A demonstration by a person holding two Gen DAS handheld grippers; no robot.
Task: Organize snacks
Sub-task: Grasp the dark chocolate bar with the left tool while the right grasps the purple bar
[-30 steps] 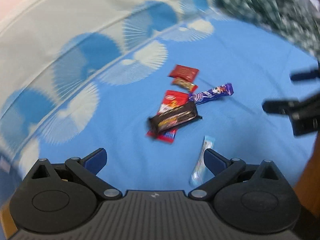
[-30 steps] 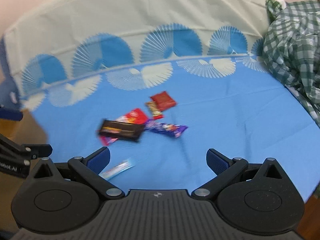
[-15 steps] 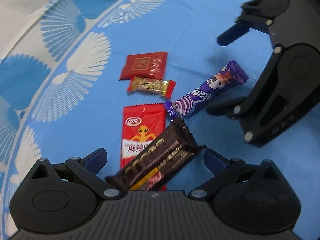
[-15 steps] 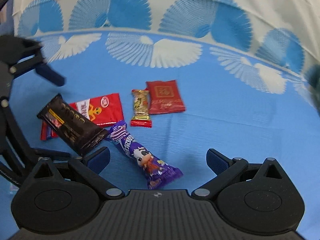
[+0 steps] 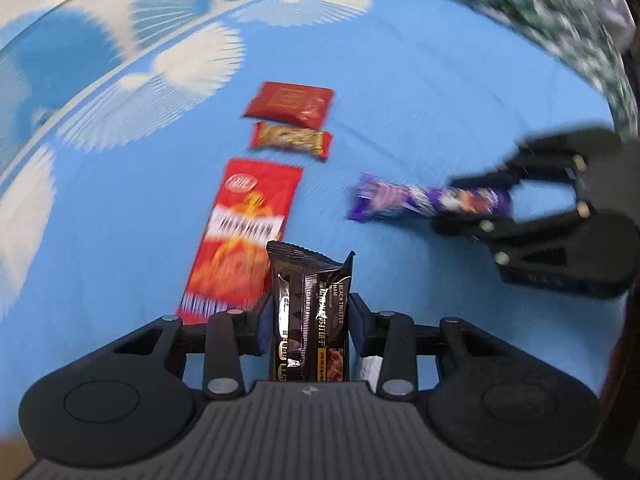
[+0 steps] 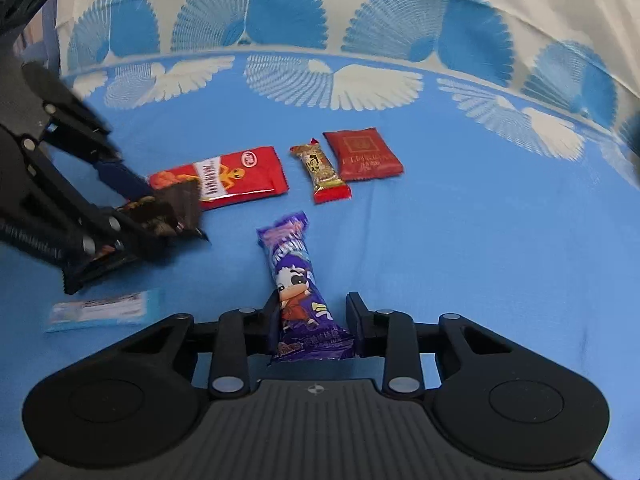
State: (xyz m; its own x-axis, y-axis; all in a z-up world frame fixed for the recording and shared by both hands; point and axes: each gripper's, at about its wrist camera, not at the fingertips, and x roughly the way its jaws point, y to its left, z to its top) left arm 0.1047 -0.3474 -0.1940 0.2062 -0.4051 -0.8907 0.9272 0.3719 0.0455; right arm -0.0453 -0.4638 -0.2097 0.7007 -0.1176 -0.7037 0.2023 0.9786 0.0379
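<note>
My left gripper point(image 5: 310, 322) is shut on a black snack bar point(image 5: 308, 312) and holds it just above the blue cloth; it also shows in the right wrist view point(image 6: 168, 212). My right gripper point(image 6: 314, 322) is shut on a purple cartoon snack bar point(image 6: 298, 280), seen in the left wrist view point(image 5: 428, 200) too. On the cloth lie a long red packet point(image 6: 228, 176), a small gold-and-red candy bar point(image 6: 322, 172), a dark red square packet point(image 6: 362, 154) and a light blue stick packet point(image 6: 104, 310).
The snacks lie on a blue bedsheet point(image 6: 480, 240) with a white-and-blue fan-pattern border point(image 6: 328, 40) at the far side. A green checked cloth point(image 5: 560, 28) is bunched at the far right in the left wrist view.
Both grippers have closed: the left on the black bar, the right on the purple bar. The black bar is off the red packet, and the purple bar has been pulled away from the pile.
</note>
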